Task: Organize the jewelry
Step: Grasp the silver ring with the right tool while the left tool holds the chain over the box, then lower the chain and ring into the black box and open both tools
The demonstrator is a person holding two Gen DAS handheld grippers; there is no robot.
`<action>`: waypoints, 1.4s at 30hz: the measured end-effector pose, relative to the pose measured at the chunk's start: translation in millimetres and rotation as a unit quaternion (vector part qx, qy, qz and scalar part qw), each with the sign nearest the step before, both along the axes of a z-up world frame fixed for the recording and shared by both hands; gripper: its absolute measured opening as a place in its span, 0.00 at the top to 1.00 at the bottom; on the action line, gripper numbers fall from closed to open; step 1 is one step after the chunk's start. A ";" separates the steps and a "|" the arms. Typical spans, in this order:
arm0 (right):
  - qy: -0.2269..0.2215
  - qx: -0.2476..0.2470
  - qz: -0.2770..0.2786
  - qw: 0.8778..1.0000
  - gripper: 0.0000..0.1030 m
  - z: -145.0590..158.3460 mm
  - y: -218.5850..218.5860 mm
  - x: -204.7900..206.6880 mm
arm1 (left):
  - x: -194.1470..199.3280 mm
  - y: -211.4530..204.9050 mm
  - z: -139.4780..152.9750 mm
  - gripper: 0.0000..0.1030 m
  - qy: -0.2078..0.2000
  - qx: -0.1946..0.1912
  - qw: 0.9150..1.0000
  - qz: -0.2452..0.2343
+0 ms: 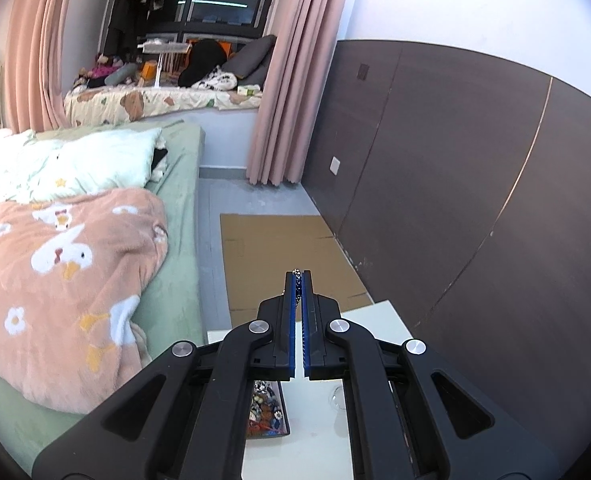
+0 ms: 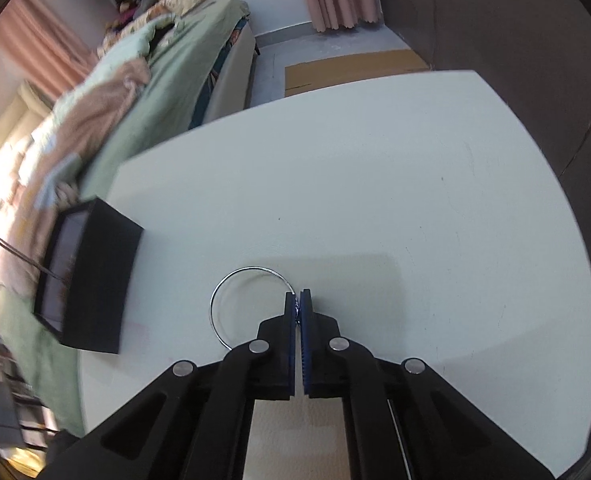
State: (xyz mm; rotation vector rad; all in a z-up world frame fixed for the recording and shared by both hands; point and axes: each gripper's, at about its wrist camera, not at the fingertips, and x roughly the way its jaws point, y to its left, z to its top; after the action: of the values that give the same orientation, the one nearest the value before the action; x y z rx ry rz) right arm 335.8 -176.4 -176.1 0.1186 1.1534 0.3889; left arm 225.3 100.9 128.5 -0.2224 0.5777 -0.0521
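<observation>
My right gripper [image 2: 299, 294], jaws pressed together, pinches the silver bangle [image 2: 247, 304] at its rim above the white table [image 2: 375, 184]. My left gripper [image 1: 298, 276] pinches a small beaded piece [image 1: 296, 280] aloft. The step in hand appears to be carrying; next, each piece needs lowering into the black box [image 2: 95, 280] at left.

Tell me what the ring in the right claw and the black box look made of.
Ring: thin polished metal by the look, silvery with bright glints, pinched in the right claw. Black box: matte, sharp-edged walls, likely card or covered board; cannot tell for sure.
</observation>
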 end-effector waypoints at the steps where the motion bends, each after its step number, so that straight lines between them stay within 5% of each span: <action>1: 0.000 0.013 -0.002 1.000 0.98 2.4 -3.5 -1.1 | 0.6 0.9 -6.3 0.97 0.005 -0.003 1.000 0.000; 20: -0.041 0.129 0.021 0.991 0.98 57.4 13.9 -9.8 | 27.0 18.7 -155.9 0.96 0.139 -0.063 0.988 0.001; 22: -0.045 0.142 0.033 0.988 0.98 63.7 24.7 -11.3 | 27.9 25.0 -170.6 0.84 0.152 -0.071 0.986 0.012; 24: -0.046 0.153 0.043 0.986 0.98 67.1 32.6 -13.3 | 23.9 31.9 -178.0 0.52 0.151 -0.075 0.985 0.025; 25: -0.047 0.157 0.049 0.985 0.98 69.4 39.0 -14.3 | 22.1 34.8 -180.0 0.45 0.151 -0.075 0.985 0.031; 30: -0.049 0.168 0.079 0.981 0.98 74.8 70.4 -18.5 | 8.2 54.2 -188.6 0.25 0.152 -0.077 0.984 0.052; 35: -0.035 0.186 0.098 0.977 0.98 72.0 101.5 -17.3 | -9.5 71.9 -194.2 0.15 0.145 -0.086 0.983 0.074; 38: -0.020 0.192 0.100 0.976 0.92 68.4 116.7 -14.3 | -17.9 79.8 -196.6 0.13 0.145 -0.088 0.982 0.087; 39: -0.006 0.199 0.099 0.975 0.83 64.0 119.3 -12.9 | -21.0 82.1 -197.5 0.11 0.146 -0.090 0.981 0.092; 40: -0.002 0.203 0.097 0.974 0.56 61.1 119.7 -13.1 | -23.3 83.4 -198.2 0.10 0.146 -0.092 0.980 0.094; 42: -0.011 0.198 0.084 0.977 0.43 60.3 116.7 -17.1 | -27.2 84.3 -199.0 0.09 0.146 -0.097 0.980 0.094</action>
State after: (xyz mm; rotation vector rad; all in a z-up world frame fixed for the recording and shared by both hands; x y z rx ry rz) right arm 318.7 -59.6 -115.8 0.3658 1.0558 0.7672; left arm 198.1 185.2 -70.5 -0.4792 0.8417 0.1104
